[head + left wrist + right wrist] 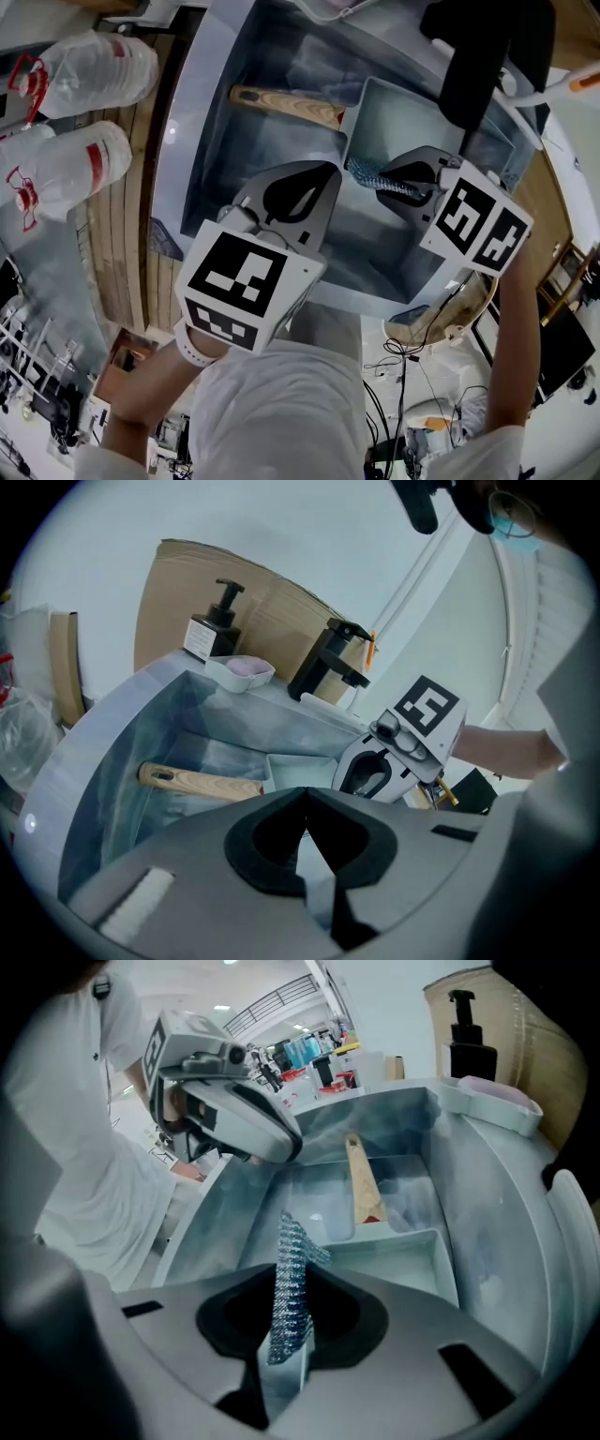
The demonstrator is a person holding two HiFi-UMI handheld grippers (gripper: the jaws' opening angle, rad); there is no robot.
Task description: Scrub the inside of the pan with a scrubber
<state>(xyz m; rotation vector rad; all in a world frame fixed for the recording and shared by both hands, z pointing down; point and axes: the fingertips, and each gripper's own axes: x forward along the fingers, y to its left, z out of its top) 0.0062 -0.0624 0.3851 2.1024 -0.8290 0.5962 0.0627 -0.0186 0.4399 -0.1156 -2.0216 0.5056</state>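
the pan [422,117], a rectangular one with a wooden handle [281,106], is lying in the steel sink [192,141] at about 1 o'clock in the head view, with the handle pointing toward 9 o'clock. the right gripper [382,178] is clamping its jaws on a strip of metal-mesh scrubber [364,172], which is sticking out past the tips toward 9 o'clock, over the pan wall nearest the handle (contact with the pan cannot be confirmed). the left gripper [330,173] is hovering over the sink just beside the right one, at its 8 o'clock, with its jaws pressed together at the tips and gripping nothing. a black faucet [328,658], a pump bottle [214,625] and a small dish [242,670] are standing on the far rim. two plastic bottles [89,66] are lying on the wooden counter [131,253] at 10 o'clock.
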